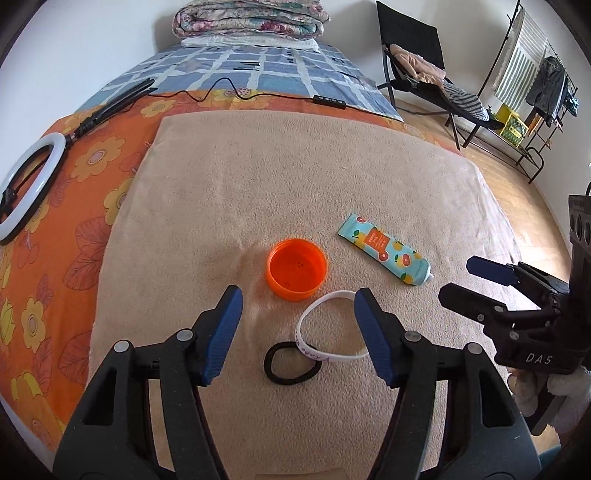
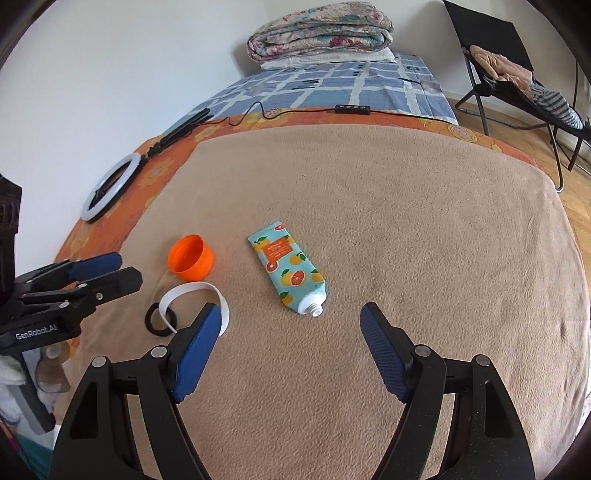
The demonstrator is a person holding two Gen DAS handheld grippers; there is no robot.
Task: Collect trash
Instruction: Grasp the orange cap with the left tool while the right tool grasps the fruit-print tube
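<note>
On the beige blanket lie an orange cap, open side up, a capless fruit-print tube, a white wristband and a black hair tie under the band. My left gripper hangs open above the band and tie, nothing between its pads. The right gripper stands open just short of the tube, whose nozzle points at it. In the right wrist view the cap, band and tie sit left, beside the left gripper.
A ring light on its stand lies on the orange flowered sheet at left, its cable and controller crossing the bed. Folded quilts are stacked at the bed's far end. A black folding chair and a clothes rack stand right.
</note>
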